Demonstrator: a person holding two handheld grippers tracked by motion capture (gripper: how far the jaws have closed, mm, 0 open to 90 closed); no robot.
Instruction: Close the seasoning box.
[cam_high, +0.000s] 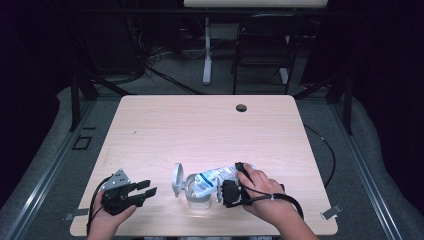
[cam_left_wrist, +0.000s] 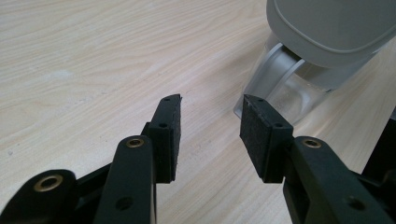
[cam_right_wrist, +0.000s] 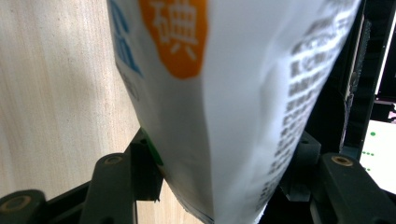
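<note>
- A white bag (cam_right_wrist: 224, 107) stands between the right gripper's (cam_right_wrist: 219, 186) black jaws, which press on both its sides.
- It bears an orange patch, blue marks and small grey print.
- Pale wooden table (cam_right_wrist: 56, 93) lies at the left.

The white bag (cam_right_wrist: 224, 93) bears the white character 碘 on an orange patch; its other print is blurred.

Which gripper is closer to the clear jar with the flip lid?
Right. The right gripper, shut on the white pouch, sits against the clear jar. The left gripper rests open on the table, a gap off its lid.
</note>
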